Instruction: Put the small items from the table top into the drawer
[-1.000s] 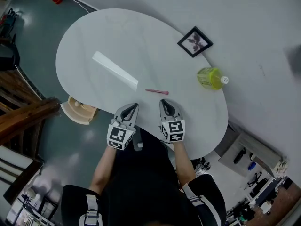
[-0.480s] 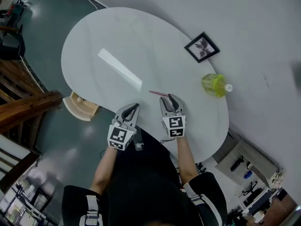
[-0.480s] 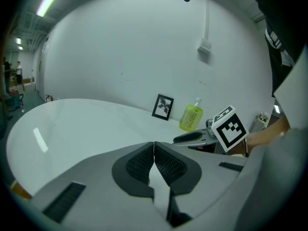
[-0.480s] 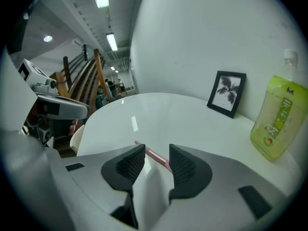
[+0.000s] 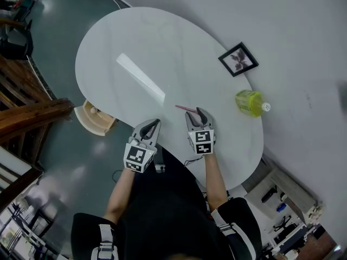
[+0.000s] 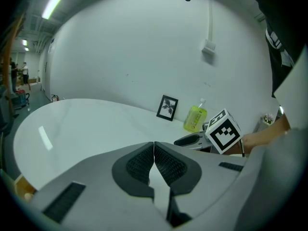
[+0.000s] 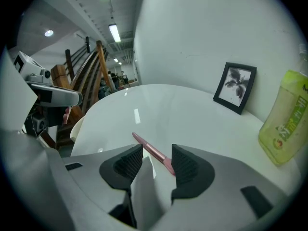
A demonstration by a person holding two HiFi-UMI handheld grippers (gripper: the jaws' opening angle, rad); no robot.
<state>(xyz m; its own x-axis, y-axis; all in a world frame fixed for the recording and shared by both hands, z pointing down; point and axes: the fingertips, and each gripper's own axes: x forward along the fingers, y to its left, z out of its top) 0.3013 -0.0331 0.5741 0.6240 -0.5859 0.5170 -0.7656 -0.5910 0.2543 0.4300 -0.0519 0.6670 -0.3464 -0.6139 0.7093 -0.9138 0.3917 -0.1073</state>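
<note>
My right gripper point(image 7: 156, 159) is opening its jaws, with the near end of the pink stick point(image 7: 149, 149) between them on the table point(image 5: 135, 47), ungripped. I should straddle it squarely, then close. My left gripper point(image 6: 154, 150) is closed and empty.

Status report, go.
Left gripper shut, empty. Right gripper jaws opening, pink brush end between them, not gripped. Brush flat on table. Bottle, frame well aside.

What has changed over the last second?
The right gripper moved forward to the pink stick; its jaws are opening, with the stick's near end between them, not gripped. The left gripper stayed shut in place; bottle and picture frame unmoved.
</note>
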